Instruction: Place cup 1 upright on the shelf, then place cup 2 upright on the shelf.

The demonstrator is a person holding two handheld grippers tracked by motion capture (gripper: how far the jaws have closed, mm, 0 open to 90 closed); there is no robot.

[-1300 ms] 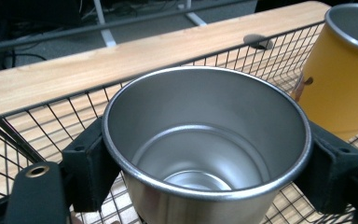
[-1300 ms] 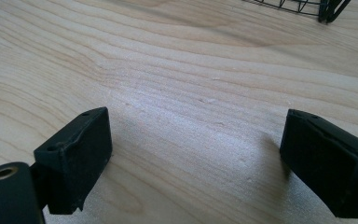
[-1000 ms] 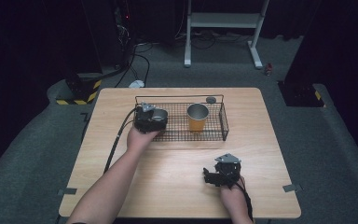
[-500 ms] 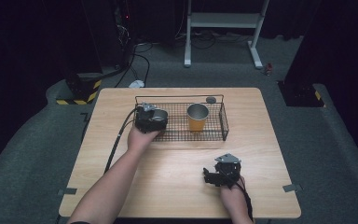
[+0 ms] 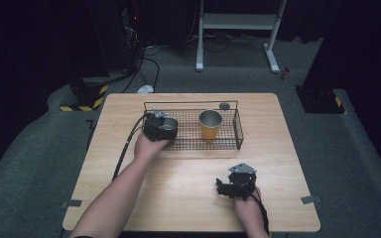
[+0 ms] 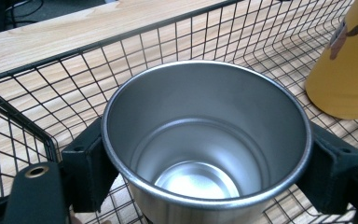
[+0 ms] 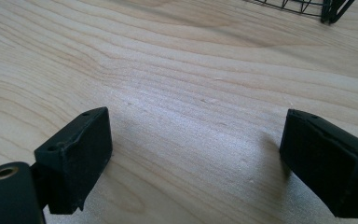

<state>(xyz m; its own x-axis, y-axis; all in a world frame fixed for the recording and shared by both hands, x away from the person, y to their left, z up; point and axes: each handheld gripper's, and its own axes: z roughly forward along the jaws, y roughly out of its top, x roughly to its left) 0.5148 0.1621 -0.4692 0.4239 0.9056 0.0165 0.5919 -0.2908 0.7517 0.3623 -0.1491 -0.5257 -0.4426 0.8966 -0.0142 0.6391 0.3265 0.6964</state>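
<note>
Dark room, wooden table [image 5: 129,198] with a wire basket [image 5: 238,130] at its far middle; a yellow cup [image 5: 210,124] stands upright inside it. Left gripper [image 5: 160,127] clamps a steel cup [image 6: 205,140] at the basket's left end, jaws on either side of the rim, and over the last second it has barely shifted, so the cup looks set down, release pending. Right gripper [image 5: 235,182] rests on bare table, jaws wide apart and empty.

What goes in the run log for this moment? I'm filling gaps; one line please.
left gripper: shut on steel cup, over wire basket | right gripper: open, on table | yellow cup: upright in basket
</note>
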